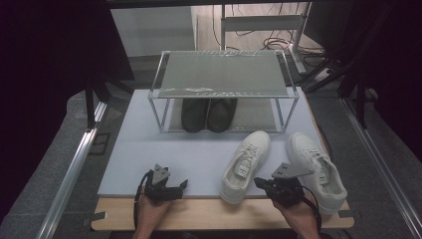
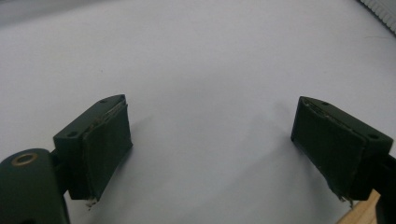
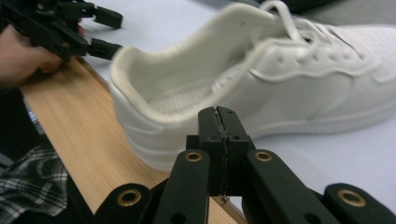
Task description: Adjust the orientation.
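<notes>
Two white sneakers lie on the pale mat (image 1: 189, 149), one (image 1: 246, 167) near the middle front and one (image 1: 316, 169) at the right. My right gripper (image 1: 259, 182) sits between them at the near edge, beside the heel of the middle sneaker (image 3: 261, 74). In the right gripper view its pads (image 3: 220, 126) are pressed together with nothing between them. At the front left, my left gripper (image 1: 181, 185) hovers low over the bare mat (image 2: 210, 56). It (image 2: 210, 140) stands wide open and empty.
A clear two-tier rack (image 1: 224, 74) stands at the back of the mat, with a pair of dark shoes (image 1: 208, 114) on its lower level. A wooden board (image 1: 209, 209) edges the mat's front. Metal rails run along both sides.
</notes>
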